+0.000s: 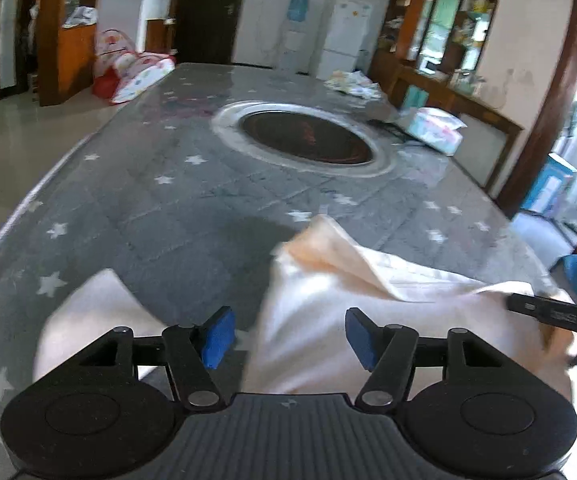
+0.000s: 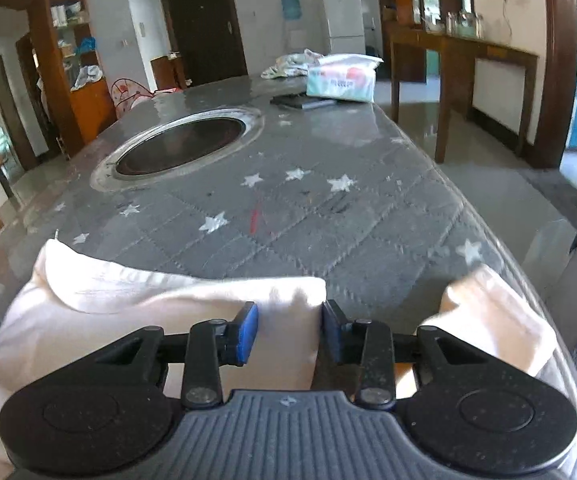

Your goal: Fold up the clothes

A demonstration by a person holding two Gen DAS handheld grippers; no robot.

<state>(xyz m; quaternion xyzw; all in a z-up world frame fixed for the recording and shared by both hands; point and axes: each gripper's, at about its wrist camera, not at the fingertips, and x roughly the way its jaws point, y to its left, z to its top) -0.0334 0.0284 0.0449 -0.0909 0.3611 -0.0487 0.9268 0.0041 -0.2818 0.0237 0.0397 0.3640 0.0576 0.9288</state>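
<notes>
The left tongs (image 1: 286, 336) sit nearest the lens, released wide above the cream garment (image 1: 368, 320), whose near fold lies under them on the star-patterned counter (image 1: 168, 208). The right tongs (image 2: 290, 330) are parted too, straddling the garment's folded edge without pinching it. Both point steeply downward, side by side over the near end of the counter. It looks like a fold has just been laid; the next move likely calls for closing on a fresh edge and carrying it across evenly.
</notes>
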